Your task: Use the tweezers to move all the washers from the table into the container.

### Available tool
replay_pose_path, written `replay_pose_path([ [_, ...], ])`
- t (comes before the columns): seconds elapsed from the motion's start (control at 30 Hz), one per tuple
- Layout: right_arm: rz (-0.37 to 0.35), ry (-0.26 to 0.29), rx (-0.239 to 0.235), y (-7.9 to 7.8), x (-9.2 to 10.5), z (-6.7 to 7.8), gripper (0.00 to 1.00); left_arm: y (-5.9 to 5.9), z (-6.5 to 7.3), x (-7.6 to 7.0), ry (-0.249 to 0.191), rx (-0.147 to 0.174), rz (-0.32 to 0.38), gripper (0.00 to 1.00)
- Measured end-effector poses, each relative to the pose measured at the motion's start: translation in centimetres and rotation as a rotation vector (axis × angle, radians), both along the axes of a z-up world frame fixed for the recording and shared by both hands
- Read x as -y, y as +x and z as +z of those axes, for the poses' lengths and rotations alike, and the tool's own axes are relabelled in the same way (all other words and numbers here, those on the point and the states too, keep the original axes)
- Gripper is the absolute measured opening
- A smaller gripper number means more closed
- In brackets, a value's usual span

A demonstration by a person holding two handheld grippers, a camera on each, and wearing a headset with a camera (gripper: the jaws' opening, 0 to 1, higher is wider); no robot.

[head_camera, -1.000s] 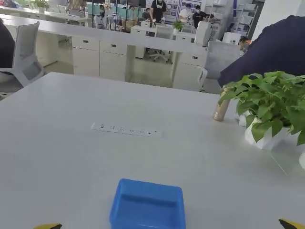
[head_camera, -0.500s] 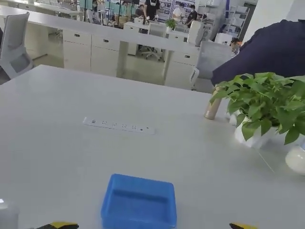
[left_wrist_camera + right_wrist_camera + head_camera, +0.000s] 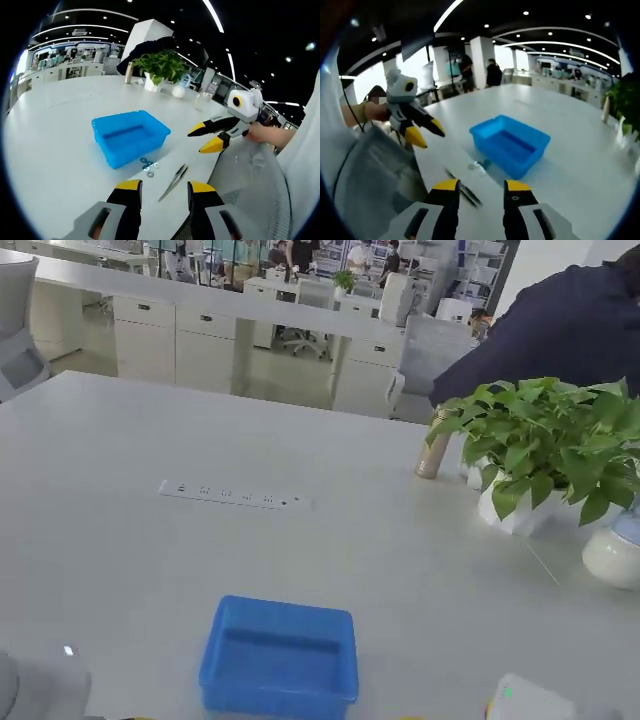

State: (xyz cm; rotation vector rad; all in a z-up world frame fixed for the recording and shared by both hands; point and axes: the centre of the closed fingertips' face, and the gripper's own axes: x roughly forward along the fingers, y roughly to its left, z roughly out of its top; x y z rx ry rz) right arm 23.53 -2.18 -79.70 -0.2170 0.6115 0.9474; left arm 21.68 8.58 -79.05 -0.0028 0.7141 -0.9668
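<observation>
Several small washers [image 3: 149, 166] lie on the white table just in front of a blue container [image 3: 131, 135], which looks empty. Metal tweezers [image 3: 173, 181] rest on the table beside the washers, close to my left gripper [image 3: 165, 187], which is open and holds nothing. In the right gripper view the tweezers [image 3: 463, 190] lie just ahead of my open right gripper [image 3: 481, 186], with the washers [image 3: 477, 166] against the blue container [image 3: 510, 144]. Each gripper sees the other hovering open: the right gripper [image 3: 198, 141] and the left gripper [image 3: 431, 139]. The head view shows the container [image 3: 278, 655] near the table's front.
A white power strip [image 3: 232, 496] lies mid-table. At the right stand a potted plant [image 3: 545, 440], a tan bottle [image 3: 432, 455] and a white jar [image 3: 612, 555]. A person in dark blue leans in at the far right. Office desks and chairs stand behind.
The head view has swung, shifting the whole scene left and down. Yellow jaw tips at the bottom edge have given way to white gripper bodies in the bottom corners.
</observation>
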Motion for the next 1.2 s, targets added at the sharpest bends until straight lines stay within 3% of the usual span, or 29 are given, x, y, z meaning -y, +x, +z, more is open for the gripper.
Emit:
replay_pose_path([
  [0.07,0.022,-0.011,0.000,-0.3,-0.5,-0.4,0.30,-0.1,-0.5,0.4,0.023,0.002,-0.032,0.32],
  [0.2,0.057,-0.020,-0.049,-0.9,-1.1,-1.5,0.28,-0.6,-1.8,1.2,0.092,0.013,-0.139,0.31],
  [0.33,0.133,-0.068,-0.094,-1.8,-1.9,-3.1,0.27,-0.9,-3.1,1.1,0.187,0.021,-0.203,0.27],
  [0.47,0.167,-0.125,-0.073,-1.8,-2.3,-4.0,0.25,-0.7,-3.8,1.3,0.242,0.048,-0.232,0.23],
  [0.5,0.171,-0.127,-0.073,-1.8,-2.4,-4.1,0.25,-0.6,-3.9,1.5,0.256,0.075,-0.252,0.23],
  [0.73,0.195,-0.160,-0.068,-1.3,-1.9,-5.3,0.20,-0.9,-5.4,1.3,0.344,0.069,-0.318,0.09],
  [0.87,0.201,-0.180,-0.052,-1.1,-1.7,-5.9,0.17,-0.8,-5.3,1.4,0.383,0.126,-0.338,0.08],
  [0.97,0.209,-0.187,-0.033,-1.1,-1.7,-5.9,0.15,-0.7,-5.4,1.7,0.389,0.141,-0.346,0.03],
  [1.07,0.191,-0.162,-0.035,-0.8,-1.7,-5.6,0.15,-0.4,-6.2,1.1,0.481,0.175,-0.391,0.02],
  [1.1,0.183,-0.149,-0.041,-0.7,-1.8,-5.6,0.15,-0.3,-6.5,0.9,0.530,0.210,-0.420,0.02],
  [1.13,0.177,-0.142,-0.044,-0.7,-1.8,-5.5,0.15,-0.3,-6.6,0.9,0.548,0.221,-0.436,0.02],
  [1.2,0.175,-0.136,-0.045,-0.8,-1.9,-5.4,0.15,-0.5,-6.8,1.2,0.546,0.213,-0.439,0.00],
])
